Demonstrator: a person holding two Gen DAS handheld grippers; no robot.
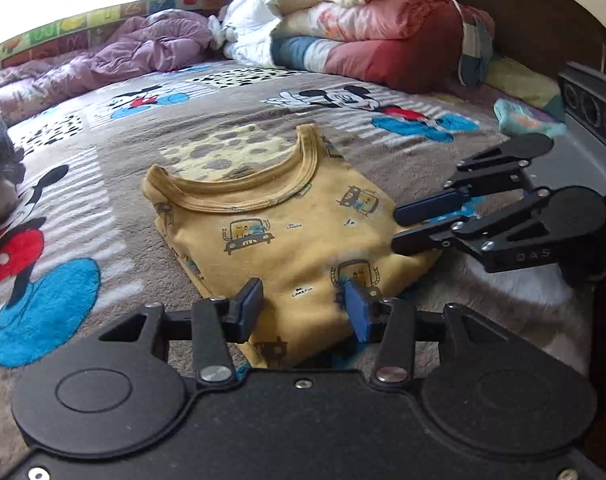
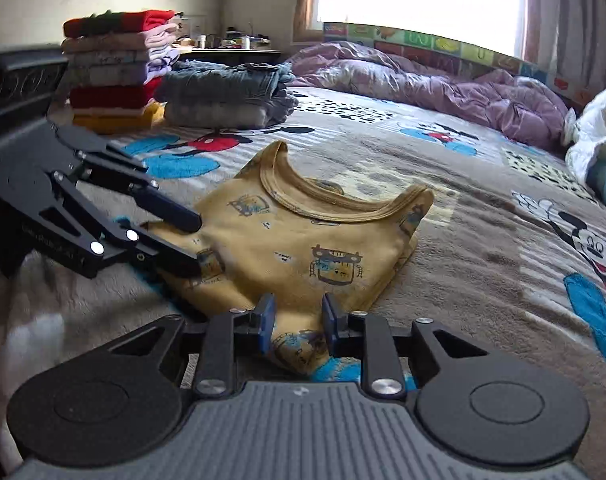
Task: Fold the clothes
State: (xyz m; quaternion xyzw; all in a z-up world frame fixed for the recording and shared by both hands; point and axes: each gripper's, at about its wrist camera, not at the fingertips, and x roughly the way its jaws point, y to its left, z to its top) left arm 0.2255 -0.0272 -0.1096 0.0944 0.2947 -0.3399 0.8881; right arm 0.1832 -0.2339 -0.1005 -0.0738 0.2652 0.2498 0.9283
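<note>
A folded yellow shirt [image 1: 287, 216] [image 2: 303, 232] printed with small cars lies flat on the cartoon-mouse blanket [image 1: 103, 140], neckline turned away from me. My left gripper [image 1: 303, 304] [image 2: 197, 244] rests over the shirt's near edge on one side. Its jaws stand well apart, the cloth lies flat between them, and the pads do not squeeze it. My right gripper [image 2: 299, 318] [image 1: 395, 229] is at the other side of that edge. Its blue pads [image 2: 268, 320] stand close together, and a raised ridge of yellow cloth is pinched between them.
A tall stack of folded clothes [image 2: 115, 72] and a grey-blue folded pile [image 2: 227, 96] stand at the bed's far left. A purple duvet [image 2: 423, 80] lies along the window side. Rolled quilts [image 1: 363, 32] and a small teal bundle [image 1: 527, 118] sit by the dark headboard [image 1: 543, 20].
</note>
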